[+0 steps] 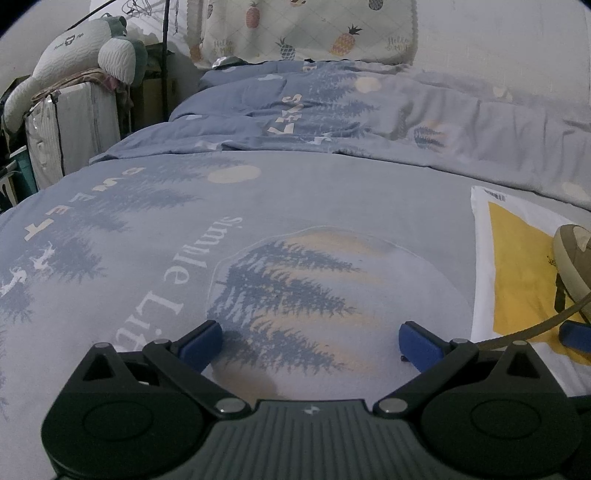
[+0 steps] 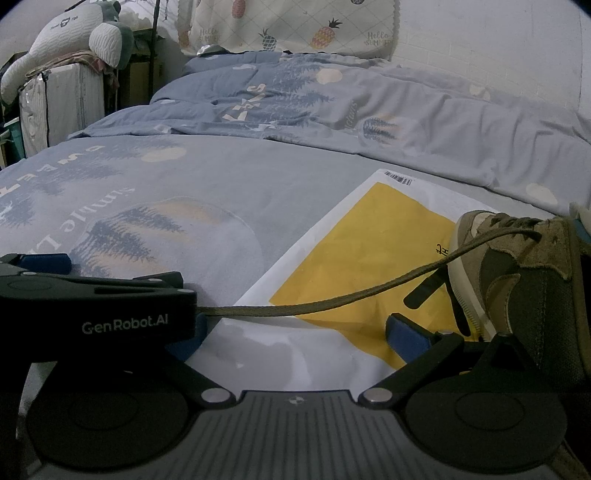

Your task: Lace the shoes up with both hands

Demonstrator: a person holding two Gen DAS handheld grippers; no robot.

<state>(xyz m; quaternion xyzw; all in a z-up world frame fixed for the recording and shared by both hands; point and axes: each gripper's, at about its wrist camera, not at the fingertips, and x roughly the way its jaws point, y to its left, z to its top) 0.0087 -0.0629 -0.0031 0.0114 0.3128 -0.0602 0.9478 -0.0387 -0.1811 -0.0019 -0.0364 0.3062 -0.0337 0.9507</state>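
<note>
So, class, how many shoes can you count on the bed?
1: a brown shoe on the yellow-and-white bag at the right edge. A second may lie hidden beyond the frame.

bed: blue-grey tree-print duvet cover (image 1: 258, 229) | yellow-and-white plastic mailer bag (image 2: 369, 236) flat on it | pineapple-print pillow (image 1: 303, 29) at the head | plush toy (image 1: 74, 55) on stacked storage, far left

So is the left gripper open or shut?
Open. The left gripper has its jaws spread wide apart, and only the bedsheet shows between them.
</note>
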